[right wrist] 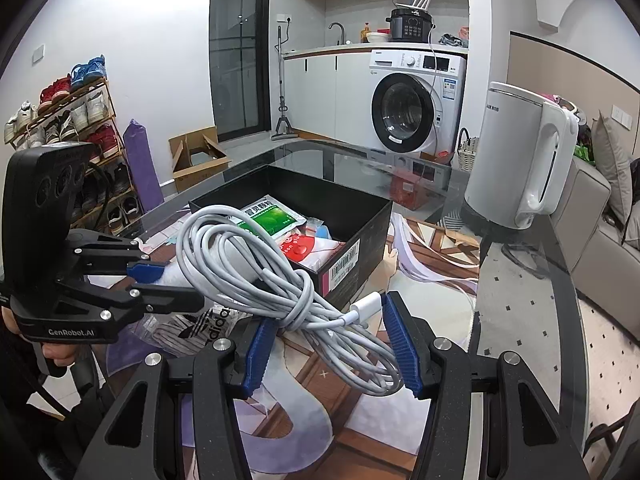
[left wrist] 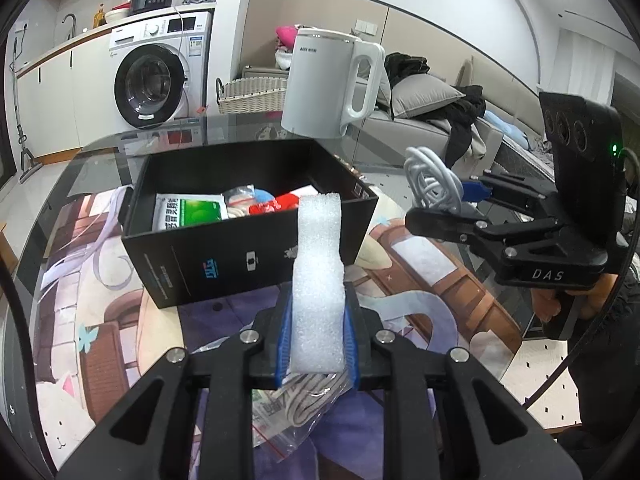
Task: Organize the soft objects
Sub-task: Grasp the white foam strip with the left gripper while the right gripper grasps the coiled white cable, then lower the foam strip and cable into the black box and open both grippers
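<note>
White foam block (left wrist: pixel 318 280) pinched upright between left gripper (left wrist: pixel 316 344) fingers, just short of black box (left wrist: pixel 240 256). Coiled white cable (right wrist: pixel 280 280) clamped in right gripper (right wrist: pixel 328 348) fingers, also near box. Green packet (left wrist: pixel 192 212) and other soft items already boxed; bagged laces (left wrist: pixel 296 404) left on tabletop (left wrist: pixel 420 256).

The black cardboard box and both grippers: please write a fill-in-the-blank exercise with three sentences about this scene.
1. The left gripper is shut on a white ____ block.
2. The right gripper holds a coiled white ____.
3. The black cardboard box lies in front of a white plastic ____ with a handle.

Missing words: foam; cable; kettle
</note>
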`<act>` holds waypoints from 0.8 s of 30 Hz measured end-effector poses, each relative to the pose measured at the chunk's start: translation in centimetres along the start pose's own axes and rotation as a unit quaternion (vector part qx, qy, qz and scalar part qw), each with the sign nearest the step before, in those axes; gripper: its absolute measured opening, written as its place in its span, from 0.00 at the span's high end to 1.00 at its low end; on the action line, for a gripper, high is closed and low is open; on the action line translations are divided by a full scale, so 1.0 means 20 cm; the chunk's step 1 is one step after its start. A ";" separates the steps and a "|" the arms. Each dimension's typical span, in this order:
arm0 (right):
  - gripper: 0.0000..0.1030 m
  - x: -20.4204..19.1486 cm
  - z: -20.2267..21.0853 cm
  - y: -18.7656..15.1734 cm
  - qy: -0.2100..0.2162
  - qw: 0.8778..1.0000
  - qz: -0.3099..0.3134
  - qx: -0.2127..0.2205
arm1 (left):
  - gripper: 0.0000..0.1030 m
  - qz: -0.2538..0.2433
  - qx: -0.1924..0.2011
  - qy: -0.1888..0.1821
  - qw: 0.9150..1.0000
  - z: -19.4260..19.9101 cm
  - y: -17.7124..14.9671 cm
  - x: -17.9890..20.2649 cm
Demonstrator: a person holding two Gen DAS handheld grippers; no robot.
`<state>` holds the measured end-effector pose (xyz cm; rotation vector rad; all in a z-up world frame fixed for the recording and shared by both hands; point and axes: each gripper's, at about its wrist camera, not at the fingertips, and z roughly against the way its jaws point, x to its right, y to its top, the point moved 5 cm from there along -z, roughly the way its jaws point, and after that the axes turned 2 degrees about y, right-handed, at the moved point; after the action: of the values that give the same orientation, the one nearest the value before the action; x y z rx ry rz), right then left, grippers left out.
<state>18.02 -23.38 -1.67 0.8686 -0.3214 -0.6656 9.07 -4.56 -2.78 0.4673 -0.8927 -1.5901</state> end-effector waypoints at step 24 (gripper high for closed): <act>0.47 -0.03 0.05 0.10 0.005 0.999 -0.016 0.030 | 0.81 0.038 0.073 0.021 0.996 0.17 0.16 -0.19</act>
<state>17.89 -22.75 0.54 0.9364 -0.3209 -0.6845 9.50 -0.04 1.25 0.5613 -0.9875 -1.4458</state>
